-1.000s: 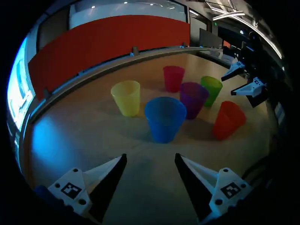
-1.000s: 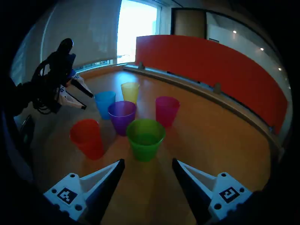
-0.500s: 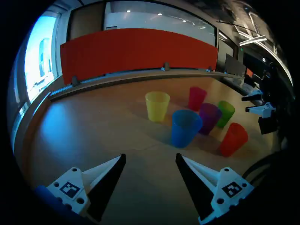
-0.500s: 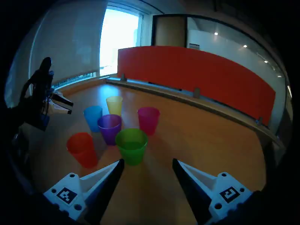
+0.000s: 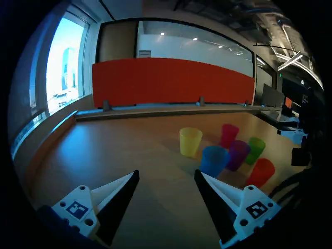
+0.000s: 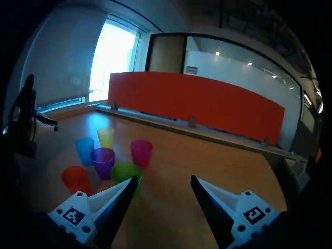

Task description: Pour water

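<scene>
My left gripper (image 5: 166, 172) hangs with its fingers spread, gripping nothing, over the wooden counter (image 5: 116, 153). My right gripper (image 6: 163, 177) is likewise spread and empty. The cups cluster just right of the left fingers: blue cup (image 5: 213, 160) nearest, yellow cup (image 5: 190, 141) behind it, orange cup (image 5: 260, 172) alongside. In the right gripper view one finger hides part of the green cup (image 6: 124, 172). I cannot tell whether any cup holds water. Open counter runs toward the window (image 5: 64, 81), and a red partition (image 5: 174, 81) lines the far edge.
</scene>
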Available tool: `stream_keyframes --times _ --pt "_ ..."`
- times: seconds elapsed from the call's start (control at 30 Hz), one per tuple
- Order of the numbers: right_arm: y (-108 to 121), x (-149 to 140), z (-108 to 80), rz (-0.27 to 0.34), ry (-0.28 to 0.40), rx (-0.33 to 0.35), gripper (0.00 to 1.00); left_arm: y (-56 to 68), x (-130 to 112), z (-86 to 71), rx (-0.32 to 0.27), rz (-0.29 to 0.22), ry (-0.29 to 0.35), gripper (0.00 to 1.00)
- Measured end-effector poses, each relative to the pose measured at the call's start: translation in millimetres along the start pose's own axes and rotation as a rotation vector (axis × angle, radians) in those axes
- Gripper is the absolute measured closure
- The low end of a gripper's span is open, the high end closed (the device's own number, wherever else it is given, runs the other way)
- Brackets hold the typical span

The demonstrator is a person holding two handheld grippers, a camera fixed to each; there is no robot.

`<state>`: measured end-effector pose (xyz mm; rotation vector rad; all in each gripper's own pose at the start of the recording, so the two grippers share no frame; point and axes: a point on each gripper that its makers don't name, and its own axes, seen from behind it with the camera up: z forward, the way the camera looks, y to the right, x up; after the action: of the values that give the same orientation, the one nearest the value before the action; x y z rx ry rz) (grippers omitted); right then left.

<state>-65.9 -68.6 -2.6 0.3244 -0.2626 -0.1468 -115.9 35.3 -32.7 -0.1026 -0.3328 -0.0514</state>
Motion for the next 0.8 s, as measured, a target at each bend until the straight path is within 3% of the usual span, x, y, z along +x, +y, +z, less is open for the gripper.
stream_keyframes --times 0.4,0.8 --pt "19.5 29.3 -13.9 0.037 0.158 -0.171 0.00 -16.6 34.0 -23.6 0.117 -0.016 0.176 0.01" --pt "36.4 56.5 -32.1 0.151 0.290 -0.272 0.00 -11.6 57.8 -36.9 0.143 -0.023 0.283 0.01"
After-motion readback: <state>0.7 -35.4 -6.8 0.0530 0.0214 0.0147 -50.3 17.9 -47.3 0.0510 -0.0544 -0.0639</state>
